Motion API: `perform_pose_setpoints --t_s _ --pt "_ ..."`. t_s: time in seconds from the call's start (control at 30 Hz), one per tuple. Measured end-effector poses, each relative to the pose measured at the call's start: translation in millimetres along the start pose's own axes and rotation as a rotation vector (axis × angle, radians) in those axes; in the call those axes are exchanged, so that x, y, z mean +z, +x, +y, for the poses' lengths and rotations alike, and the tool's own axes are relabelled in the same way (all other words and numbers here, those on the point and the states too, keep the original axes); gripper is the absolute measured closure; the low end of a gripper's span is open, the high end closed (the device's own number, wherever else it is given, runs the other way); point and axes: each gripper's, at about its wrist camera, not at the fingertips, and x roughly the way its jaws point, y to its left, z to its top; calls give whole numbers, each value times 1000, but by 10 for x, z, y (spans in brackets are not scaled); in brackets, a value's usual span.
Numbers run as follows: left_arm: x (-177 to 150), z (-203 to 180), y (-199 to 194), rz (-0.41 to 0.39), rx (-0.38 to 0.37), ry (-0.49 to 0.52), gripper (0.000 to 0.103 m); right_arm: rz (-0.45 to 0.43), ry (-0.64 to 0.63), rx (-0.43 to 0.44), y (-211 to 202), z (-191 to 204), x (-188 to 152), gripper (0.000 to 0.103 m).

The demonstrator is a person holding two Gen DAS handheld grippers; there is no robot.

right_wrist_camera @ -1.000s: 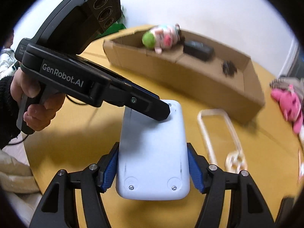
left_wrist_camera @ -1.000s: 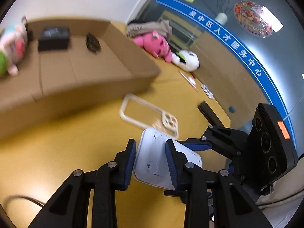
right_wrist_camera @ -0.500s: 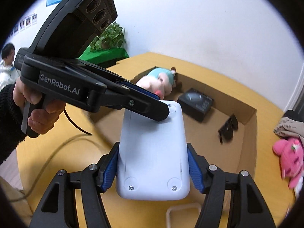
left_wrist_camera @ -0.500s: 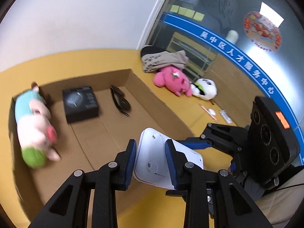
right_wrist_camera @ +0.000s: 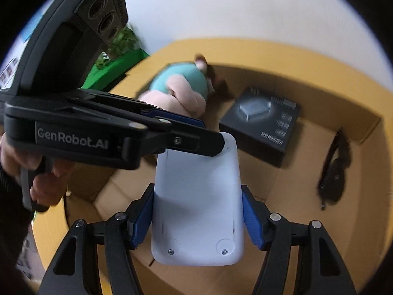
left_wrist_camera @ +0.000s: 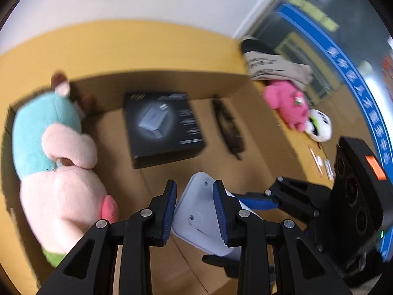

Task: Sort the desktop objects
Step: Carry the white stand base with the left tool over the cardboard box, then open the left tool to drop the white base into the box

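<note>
A flat white plastic device [left_wrist_camera: 196, 221] [right_wrist_camera: 196, 167] hangs over the open cardboard box [left_wrist_camera: 159, 81] [right_wrist_camera: 319, 93], carried by both grippers. My left gripper [left_wrist_camera: 194, 186] is shut on the device's far end; in the right wrist view the left gripper [right_wrist_camera: 208, 135] reaches in from the left. My right gripper [right_wrist_camera: 196, 196] is shut across the device's near end, blue pads on both long sides. On the box floor lie a teal-and-pink plush pig [left_wrist_camera: 56, 172] [right_wrist_camera: 181, 91], a black product box [left_wrist_camera: 162, 125] [right_wrist_camera: 265, 120] and black glasses [left_wrist_camera: 228, 127] [right_wrist_camera: 336, 169].
The box stands on a yellow table [left_wrist_camera: 147, 44]. Right of it lie a pink plush [left_wrist_camera: 287, 103], a panda plush [left_wrist_camera: 319, 125], folded cloth [left_wrist_camera: 275, 66] and small pens [left_wrist_camera: 319, 164]. A person's hand [right_wrist_camera: 41, 172] holds the left gripper. A green plant [right_wrist_camera: 120, 49] stands behind.
Both grippers carried the white device from above the bare yellow table, near a clear phone case, to above the box's inside. The plush pig and black box now look closer.
</note>
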Motion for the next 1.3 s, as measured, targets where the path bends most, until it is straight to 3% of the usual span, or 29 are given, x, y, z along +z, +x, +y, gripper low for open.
perform_pose_setpoints --t_s 0.2,0.37,0.53,0.57,0.63,0.67,0.73,0.8,0.87,0.9,1.0,1.13,1.3 --pt "70 132 371 75 2 -76 72 137 100 -17 300 -167 6 38" --pt "38 78 586 125 46 -55 74 241 161 -39 492 -229 -87 38" --pt "-25 33 588 92 86 -47 75 259 126 -80 500 -131 -149 37" --pt "-39 11 549 83 107 -39 74 255 131 -75 477 -128 -172 34" --pt "-74 -19 405 55 142 -34 57 238 148 -75 386 -131 -239 31" --pt "-91 -21 296 29 153 -41 53 221 156 -78 301 -128 -279 30" --pt "-161 -79 -34 -85 214 -45 34 162 157 -85 67 -98 -362 28" --pt "-312 -213 -463 -254 297 -28 27 62 152 -109 -287 -36 -476 23" --pt "-559 -434 -895 -436 377 0 13 -33 147 -150 -622 26 -590 23" --pt "-753 -579 -1132 -537 412 17 0 -80 139 -178 -795 77 -667 22" --pt "-1257 -899 -1561 -730 477 57 0 -175 110 -258 -1165 241 -866 21" --pt "-1795 -1175 -1751 -775 517 107 0 -256 77 -367 -1468 343 -983 21" --pt "-2193 -1476 -1764 -798 553 126 0 -312 53 -383 -1747 535 -1140 21"
